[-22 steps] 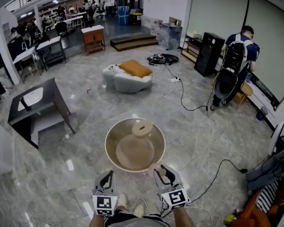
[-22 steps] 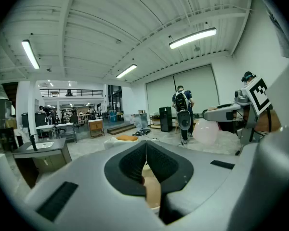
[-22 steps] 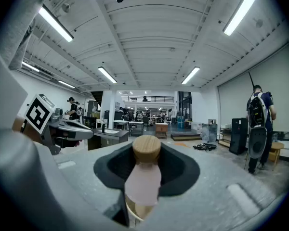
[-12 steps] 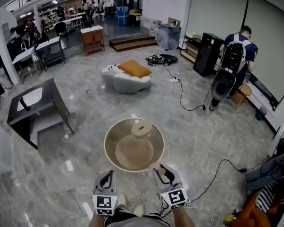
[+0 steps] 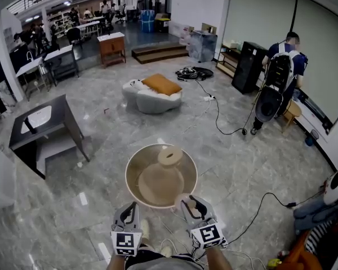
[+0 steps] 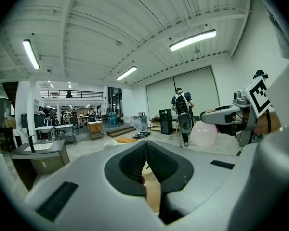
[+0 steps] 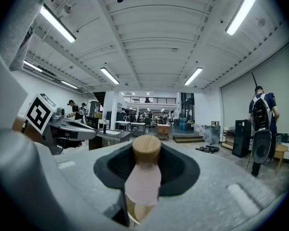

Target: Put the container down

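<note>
My right gripper (image 5: 192, 202) is shut on a pale pink container (image 7: 143, 183) with a round wooden cap (image 7: 146, 150), which stands upright between its dark pads. In the head view the container (image 5: 185, 199) shows as a pinkish spot at the near rim of a round beige tub-shaped table (image 5: 129, 173). The left gripper view catches the container (image 6: 203, 134) from the side, held off to the right. My left gripper (image 5: 129, 208) hangs beside the right one, its pads (image 6: 156, 159) pressed together with nothing between them.
A tan disc (image 5: 160, 181) and a smaller round piece (image 5: 169, 156) lie inside the tub. Farther off are a grey desk (image 5: 42, 120), a white seat with an orange cushion (image 5: 154, 94), floor cables (image 5: 217, 114) and a person with a backpack (image 5: 280, 75).
Both grippers keep nearly the same place. The container has edged slightly left toward the tub's rim, and the person at the back right has shifted a little.
</note>
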